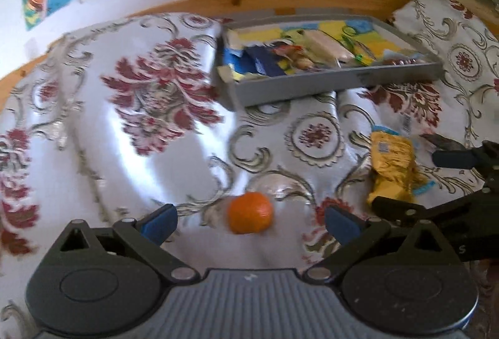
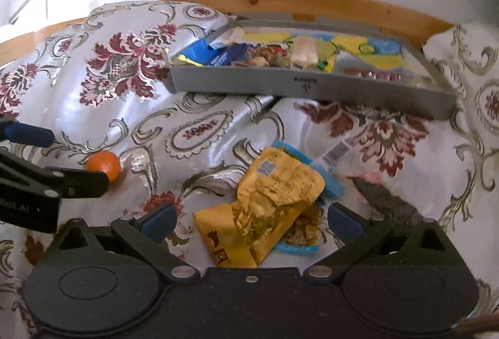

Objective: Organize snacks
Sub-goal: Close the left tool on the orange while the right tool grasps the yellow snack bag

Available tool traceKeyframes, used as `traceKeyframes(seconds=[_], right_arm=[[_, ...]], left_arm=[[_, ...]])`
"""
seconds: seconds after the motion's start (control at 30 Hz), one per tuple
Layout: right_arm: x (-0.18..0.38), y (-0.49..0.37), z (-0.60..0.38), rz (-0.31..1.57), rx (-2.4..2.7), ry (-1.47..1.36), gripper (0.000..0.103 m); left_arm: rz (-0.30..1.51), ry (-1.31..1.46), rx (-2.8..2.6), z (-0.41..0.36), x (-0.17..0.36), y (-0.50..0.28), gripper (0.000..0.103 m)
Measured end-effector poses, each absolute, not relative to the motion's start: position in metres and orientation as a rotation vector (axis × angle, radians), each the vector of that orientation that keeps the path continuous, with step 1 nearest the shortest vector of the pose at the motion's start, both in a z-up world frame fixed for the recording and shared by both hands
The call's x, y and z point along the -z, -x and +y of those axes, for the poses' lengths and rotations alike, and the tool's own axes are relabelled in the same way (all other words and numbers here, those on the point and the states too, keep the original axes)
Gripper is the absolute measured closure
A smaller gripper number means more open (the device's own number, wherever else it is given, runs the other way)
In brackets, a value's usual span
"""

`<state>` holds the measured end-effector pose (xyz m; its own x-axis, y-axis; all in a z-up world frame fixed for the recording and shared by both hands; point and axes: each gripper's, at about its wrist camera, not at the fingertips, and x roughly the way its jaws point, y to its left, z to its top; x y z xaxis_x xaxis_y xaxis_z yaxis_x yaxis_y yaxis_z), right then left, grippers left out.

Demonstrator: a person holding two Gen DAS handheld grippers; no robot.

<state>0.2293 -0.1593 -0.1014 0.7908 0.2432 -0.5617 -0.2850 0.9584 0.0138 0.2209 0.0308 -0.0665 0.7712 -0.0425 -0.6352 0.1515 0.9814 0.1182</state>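
Both the left tongs [image 1: 249,222] and right tongs [image 2: 251,222] gape empty: the small firm orange [image 1: 250,212], near the grey tray [image 1: 336,83], may roll, so pinch its middle; the crinkly yellow packet [image 2: 268,208] beside it is light.

Small orange tangerine [image 1: 249,213] on patterned cloth, crumpled yellow snack wrapper [image 2: 265,208] nearby, grey tray [image 2: 312,87] filled with snack packets
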Motion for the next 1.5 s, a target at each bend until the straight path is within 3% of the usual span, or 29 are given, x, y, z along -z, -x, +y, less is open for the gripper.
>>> traceKeyframes(seconds=[0.23,0.43,0.67,1.1,1.5], right_arm=[[0.11,-0.234,-0.164,0.597,-0.303,0.003,0.006],[0.114,-0.234,-0.157,0.593,-0.321,0.007,0.011],[0.115,-0.236,-0.157,0.591,-0.314,-0.02,0.012],[0.116,-0.233,-0.155,0.581,-0.277,-0.003,0.028],[0.113,-0.226,-0.158,0.577,-0.27,-0.034,0.039]], left_arm=[[0.727,-0.072,0.14,0.039,0.076,-0.242,0.001],[0.786,0.103,0.152,0.055,0.082,-0.255,0.013],[0.777,0.084,0.124,0.054,0.087,-0.256,0.023],[0.759,0.091,0.084,0.058,0.09,-0.253,0.062],[0.744,0.077,0.08,0.046,0.089,-0.247,0.064]])
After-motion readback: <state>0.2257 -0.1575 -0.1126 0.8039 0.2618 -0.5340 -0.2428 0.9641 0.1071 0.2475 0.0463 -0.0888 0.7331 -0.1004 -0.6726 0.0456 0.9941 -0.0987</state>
